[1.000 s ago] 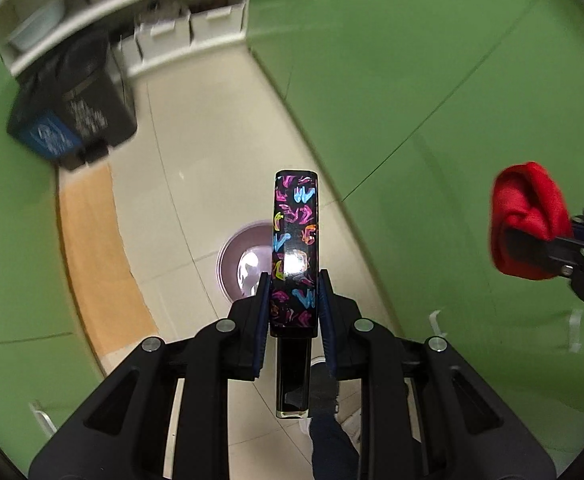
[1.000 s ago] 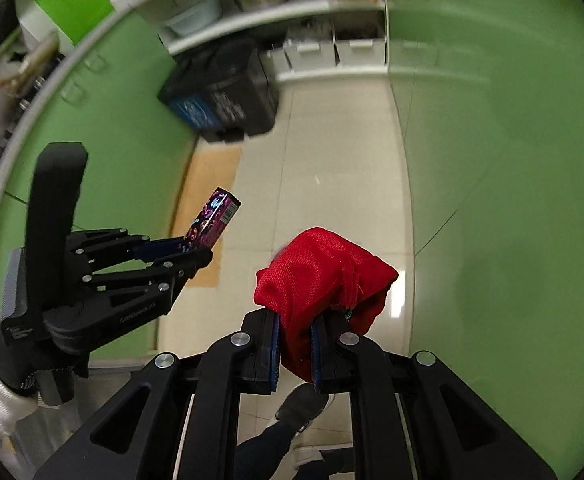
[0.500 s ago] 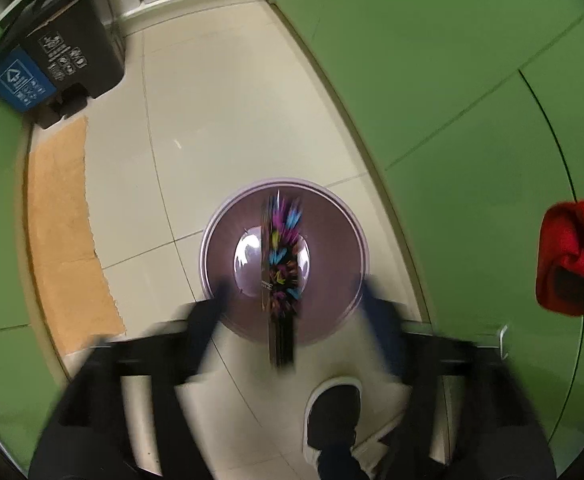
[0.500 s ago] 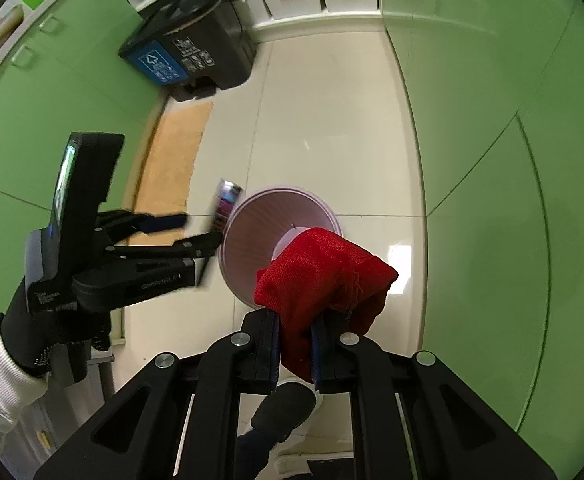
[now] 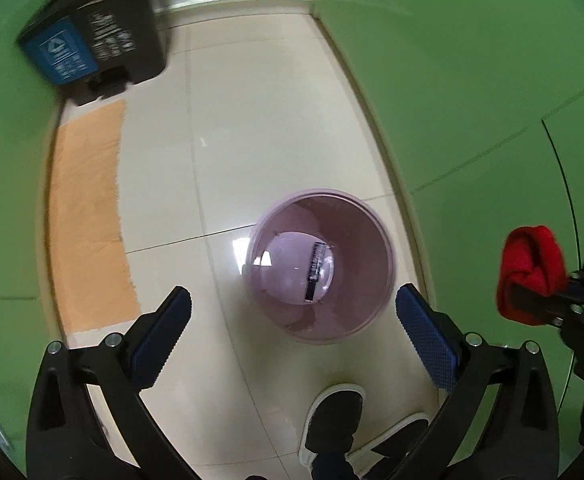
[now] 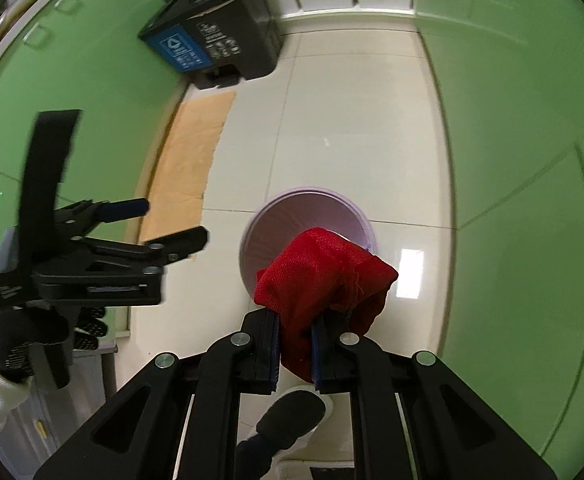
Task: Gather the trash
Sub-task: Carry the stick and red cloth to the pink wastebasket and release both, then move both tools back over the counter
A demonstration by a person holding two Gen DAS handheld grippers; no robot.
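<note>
Slim patterned box (image 5: 316,271) lying inside the lilac wastebasket (image 5: 383,240) just ahead of the left tongs (image 5: 292,330), long axis pointing away, print blurred, left tongs spread wide and empty, right tongs (image 6: 295,350) clamped on red mesh bag (image 6: 323,276), bag hiding the basket's near rim.

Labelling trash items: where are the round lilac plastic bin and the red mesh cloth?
Round lilac plastic bin (image 5: 383,236), left wrist view, inner right wall.
Red mesh cloth (image 6: 315,276), right wrist view, its front fold.
</note>
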